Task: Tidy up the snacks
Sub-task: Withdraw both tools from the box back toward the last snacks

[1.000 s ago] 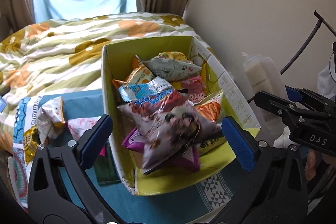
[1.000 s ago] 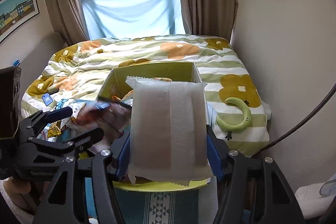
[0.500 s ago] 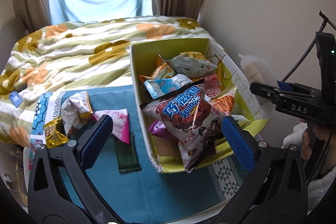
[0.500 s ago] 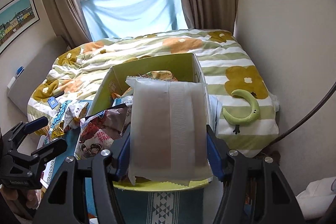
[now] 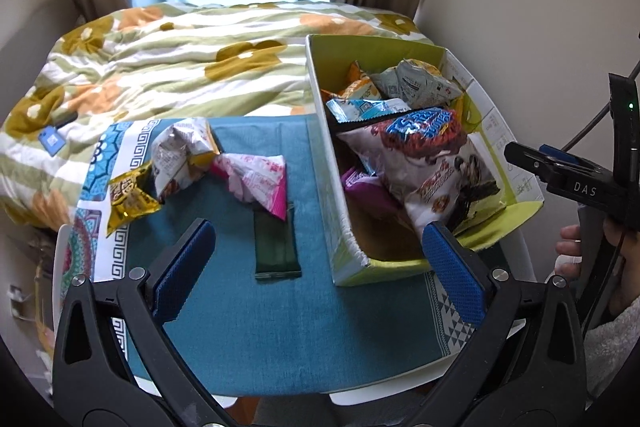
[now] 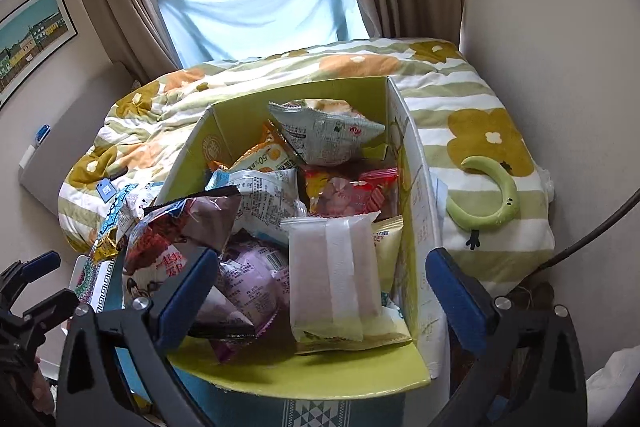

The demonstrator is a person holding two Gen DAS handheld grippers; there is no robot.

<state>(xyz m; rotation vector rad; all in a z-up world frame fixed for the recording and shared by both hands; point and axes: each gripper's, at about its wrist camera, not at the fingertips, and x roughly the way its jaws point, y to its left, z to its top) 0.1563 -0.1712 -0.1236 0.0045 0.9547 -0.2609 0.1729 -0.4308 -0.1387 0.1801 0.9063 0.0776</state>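
Snacks: four packets (image 5: 256, 179) loose on worktop (image 5: 280, 327), rest in box (image 6: 416, 195) | light, crinkly, crushable, pinch sealed edge | left hand-held gripper (image 5: 316, 263) wide, empty | right hand-held gripper (image 6: 320, 291) opening, white packet (image 6: 332, 275) dropped free in box

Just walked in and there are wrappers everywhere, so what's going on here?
A person with a gripper in each hand is sorting snacks into the yellow-green box. The right gripper is over the box with its jaws opening; the pale wafer packet lies loose on the pile between them. The left gripper is open and empty above the teal cloth, where a dark green bar, a pink packet, a white bag and a gold packet wait.
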